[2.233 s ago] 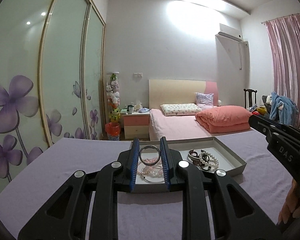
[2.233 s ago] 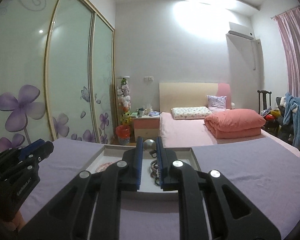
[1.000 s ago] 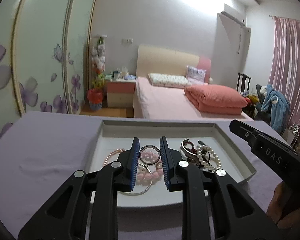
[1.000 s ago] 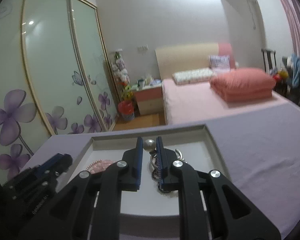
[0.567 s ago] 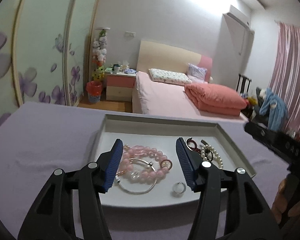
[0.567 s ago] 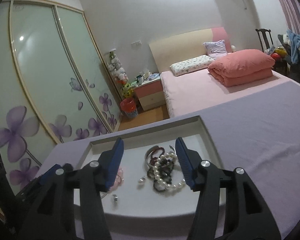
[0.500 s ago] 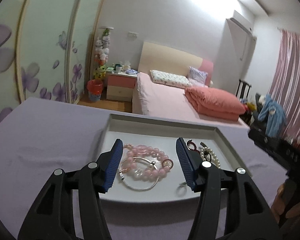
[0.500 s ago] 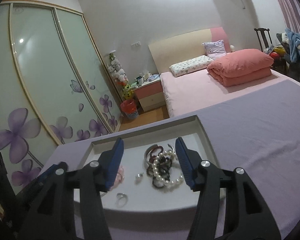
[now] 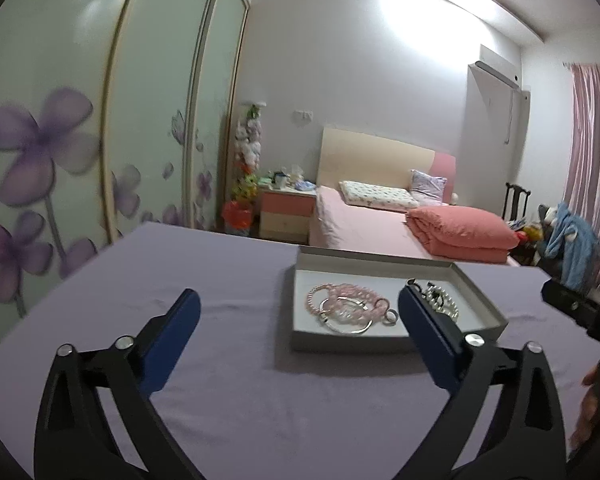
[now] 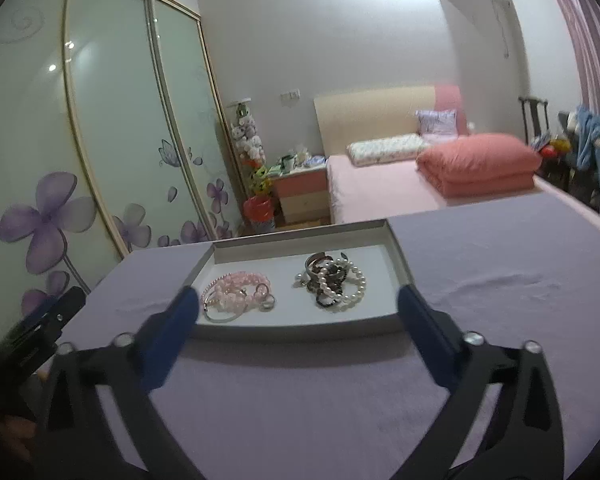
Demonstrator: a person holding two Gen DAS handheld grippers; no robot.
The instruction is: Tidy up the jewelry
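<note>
No legible writing in either view. Left gripper (image 9: 298, 308) and right gripper (image 10: 299, 306): jaws just opened, now spread wide, nothing between the blue ribbed pads. Shallow white rectangular tray (image 10: 300, 322) on lilac cloth (image 10: 480, 280) holds a pink bead bracelet (image 10: 238, 290), a thin silver bangle (image 9: 346, 326) and a white pearl strand (image 10: 350, 288) tangled with dark beads

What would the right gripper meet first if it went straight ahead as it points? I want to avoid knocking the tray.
Probably the tray, at its near wall, with the pearl bracelet pile beyond; the open right gripper frames both. Depth is unclear.
</note>
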